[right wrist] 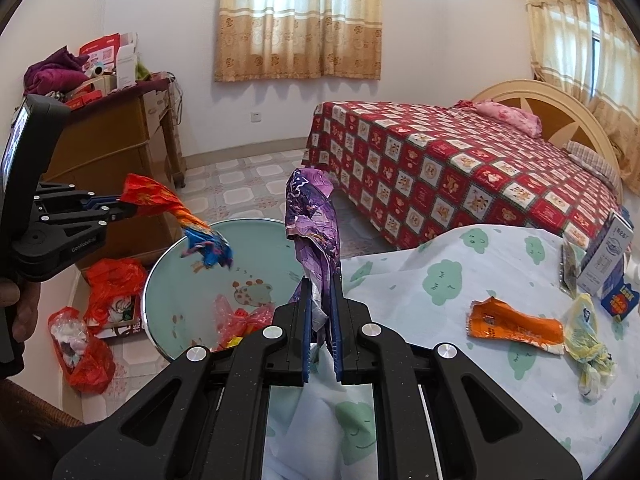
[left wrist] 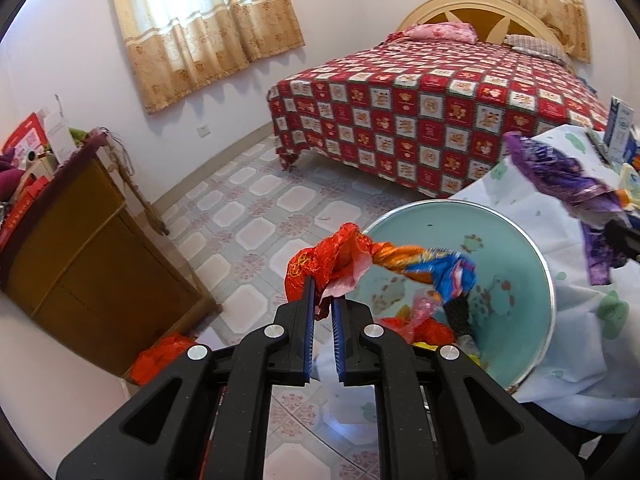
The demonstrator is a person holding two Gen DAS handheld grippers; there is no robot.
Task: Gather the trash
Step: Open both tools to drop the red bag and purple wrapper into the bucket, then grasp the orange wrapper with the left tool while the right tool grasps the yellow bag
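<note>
My left gripper (left wrist: 322, 292) is shut on a twisted red, orange and blue wrapper (left wrist: 384, 264) and holds it over the pale green bin (left wrist: 532, 256). The same wrapper (right wrist: 180, 216) and left gripper (right wrist: 120, 206) show in the right wrist view, above the bin (right wrist: 160, 276). My right gripper (right wrist: 322, 292) is shut on a crumpled purple wrapper (right wrist: 312, 220) and holds it upright at the table's left edge beside the bin; it also shows in the left wrist view (left wrist: 568, 180). The bin holds red and pink plastic trash (right wrist: 240, 316).
On the cloud-print tablecloth (right wrist: 440, 280) lie an orange wrapper (right wrist: 516, 326), a yellow crumpled bag (right wrist: 588, 344) and a white-blue carton (right wrist: 608, 264). Red plastic bags (right wrist: 84, 352) lie on the floor left of the bin. A wooden cabinet (left wrist: 80, 248) and a bed (left wrist: 440, 120) stand beyond.
</note>
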